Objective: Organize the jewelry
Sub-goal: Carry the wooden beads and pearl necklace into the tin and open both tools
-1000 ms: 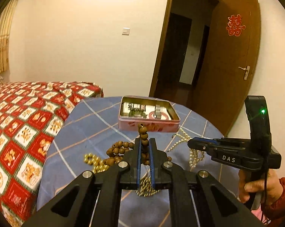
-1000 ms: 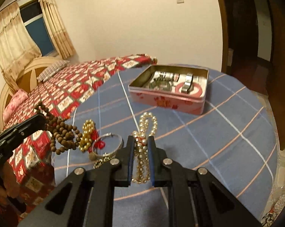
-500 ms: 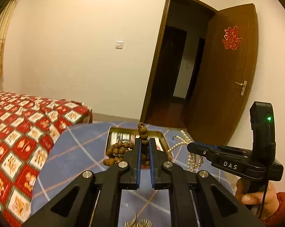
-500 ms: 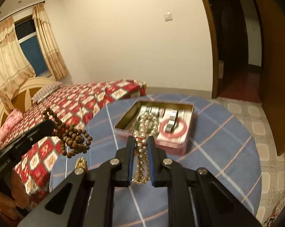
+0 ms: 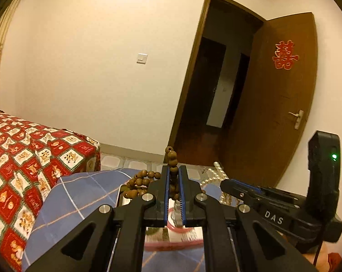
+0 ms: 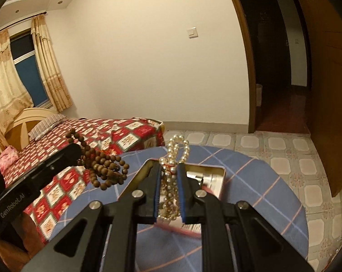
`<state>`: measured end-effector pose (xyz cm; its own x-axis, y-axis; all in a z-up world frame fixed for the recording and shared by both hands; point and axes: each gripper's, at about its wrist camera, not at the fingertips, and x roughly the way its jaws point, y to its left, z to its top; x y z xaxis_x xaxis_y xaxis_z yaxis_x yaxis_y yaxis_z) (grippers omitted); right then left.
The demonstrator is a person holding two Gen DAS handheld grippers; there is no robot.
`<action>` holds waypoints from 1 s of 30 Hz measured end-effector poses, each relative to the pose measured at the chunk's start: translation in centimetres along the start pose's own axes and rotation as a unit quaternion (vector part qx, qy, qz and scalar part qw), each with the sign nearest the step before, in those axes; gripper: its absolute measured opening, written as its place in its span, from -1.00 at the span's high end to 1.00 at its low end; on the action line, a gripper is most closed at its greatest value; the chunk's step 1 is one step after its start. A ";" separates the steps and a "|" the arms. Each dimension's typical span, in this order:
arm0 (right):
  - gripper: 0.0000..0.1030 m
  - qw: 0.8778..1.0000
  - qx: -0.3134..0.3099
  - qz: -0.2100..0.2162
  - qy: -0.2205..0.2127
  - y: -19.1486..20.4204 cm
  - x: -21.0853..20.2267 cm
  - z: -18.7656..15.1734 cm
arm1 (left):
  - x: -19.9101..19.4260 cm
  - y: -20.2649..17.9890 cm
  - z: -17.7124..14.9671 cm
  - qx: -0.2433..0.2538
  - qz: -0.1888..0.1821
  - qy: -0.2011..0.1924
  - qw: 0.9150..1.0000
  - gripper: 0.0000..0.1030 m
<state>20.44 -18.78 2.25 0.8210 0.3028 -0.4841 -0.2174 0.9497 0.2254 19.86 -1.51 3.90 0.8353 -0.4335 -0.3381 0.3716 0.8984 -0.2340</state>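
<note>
Beads (image 5: 173, 181) pinched in left hand-held gripper (image 5: 173, 176), strand hanging slack; pearls (image 6: 171, 181) clamped in right hand-held gripper (image 6: 169, 176). Tin (image 6: 218, 176) lies directly under both, on desk (image 6: 261, 204). Bed (image 6: 125, 133) beyond.

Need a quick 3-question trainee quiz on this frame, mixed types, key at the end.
1. True or false: the left gripper is open and holds nothing.
2. What is clamped in the right gripper? A) gold chain B) pearl strand C) red bangle
3. Fill in: both grippers hang above the pink ____ on the blue checked tablecloth.

Key:
1. False; it is shut on the wooden bead strand.
2. B, the pearl strand.
3. tin
</note>
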 end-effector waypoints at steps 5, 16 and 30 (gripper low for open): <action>0.68 1.000 0.006 -0.026 0.010 -1.1 3.2 -0.3 | 3.9 1.0 -0.6 -0.022 0.013 0.023 0.999 0.87; 0.68 0.997 0.021 -0.050 0.057 -3.5 8.0 -2.0 | 10.2 2.2 -3.3 -0.028 0.041 0.094 0.994 0.87; 0.68 0.993 0.037 -0.053 0.100 -4.9 10.9 -3.6 | 13.5 3.3 -5.5 -0.014 0.091 0.151 0.984 0.87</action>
<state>28.59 -19.81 -7.16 0.7136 0.2190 -0.6655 -0.0907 0.9708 0.2222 30.16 -4.78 -6.46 0.7274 -0.2697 -0.6309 0.2120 0.9629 -0.1672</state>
